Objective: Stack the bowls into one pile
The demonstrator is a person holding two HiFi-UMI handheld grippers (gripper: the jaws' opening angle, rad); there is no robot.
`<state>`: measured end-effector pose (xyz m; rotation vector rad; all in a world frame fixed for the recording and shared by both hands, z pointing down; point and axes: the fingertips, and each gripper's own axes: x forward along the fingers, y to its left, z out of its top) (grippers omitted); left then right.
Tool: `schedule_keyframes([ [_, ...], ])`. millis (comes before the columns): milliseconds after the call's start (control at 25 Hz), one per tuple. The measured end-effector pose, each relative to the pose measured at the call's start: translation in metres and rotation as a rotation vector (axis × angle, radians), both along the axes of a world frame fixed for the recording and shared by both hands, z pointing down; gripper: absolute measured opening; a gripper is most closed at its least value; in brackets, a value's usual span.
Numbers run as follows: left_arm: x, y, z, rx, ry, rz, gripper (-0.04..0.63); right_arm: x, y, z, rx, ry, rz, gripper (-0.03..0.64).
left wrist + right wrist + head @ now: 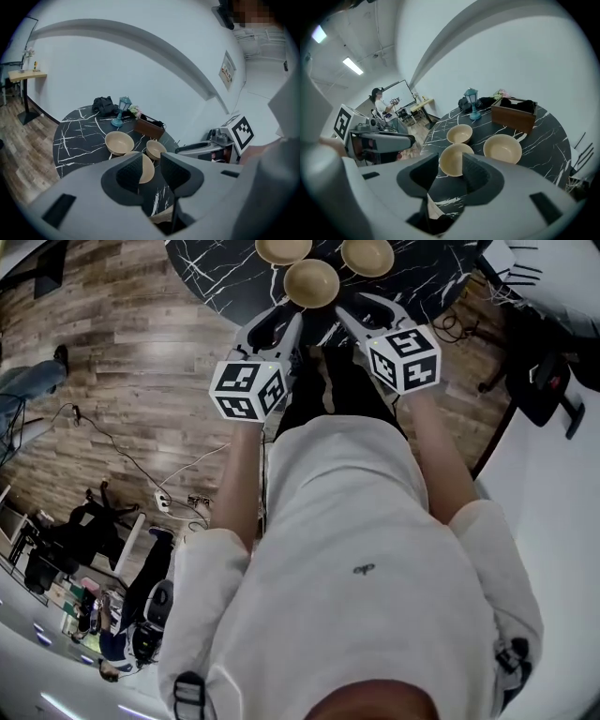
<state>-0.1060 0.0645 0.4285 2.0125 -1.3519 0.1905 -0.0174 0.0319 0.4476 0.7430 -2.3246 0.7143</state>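
Three tan bowls stand apart on a black marble table (225,277): a near one (311,283) and two farther ones (283,249) (367,254). My left gripper (272,320) and right gripper (370,307) hover side by side over the table's near edge, short of the near bowl. In the left gripper view the near bowl (146,169) shows past the open left gripper (151,171), untouched. The right gripper view shows that bowl (452,159) beyond the open right gripper (450,171). Nothing lies between either pair of jaws.
At the table's far side stand a blue lantern (123,110), a brown box (149,127) and a black bag (104,105). Cables run across the wooden floor (122,442). A person (378,107) stands by a whiteboard far off.
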Motion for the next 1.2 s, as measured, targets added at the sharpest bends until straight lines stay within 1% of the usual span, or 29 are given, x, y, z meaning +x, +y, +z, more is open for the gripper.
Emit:
schedule_keyframes([
  [360, -0.009, -0.023, 0.047, -0.123, -0.012, -0.121, 0.107, 0.001, -0.025, 0.05, -0.114, 0.041, -0.102, 0.155],
  [560, -0.007, -0.032, 0.074, -0.192, -0.04, -0.151, 0.107, 0.0, -0.033, 0.073, -0.18, 0.048, -0.133, 0.155],
  [760, -0.009, -0.035, 0.099, -0.251, -0.05, -0.205, 0.107, -0.003, -0.037, 0.091, -0.223, 0.051, -0.176, 0.155],
  [1000, -0.007, -0.037, 0.118, -0.291, -0.066, -0.236, 0.107, -0.006, -0.04, 0.105, -0.243, 0.051, -0.228, 0.155],
  [1080, -0.006, -0.038, 0.122, -0.296, -0.07, -0.246, 0.107, -0.007, -0.041, 0.108, -0.245, 0.049, -0.238, 0.141],
  [1200, -0.005, -0.039, 0.125, -0.295, -0.064, -0.266, 0.107, -0.007, -0.04, 0.113, -0.25, 0.051, -0.255, 0.138],
])
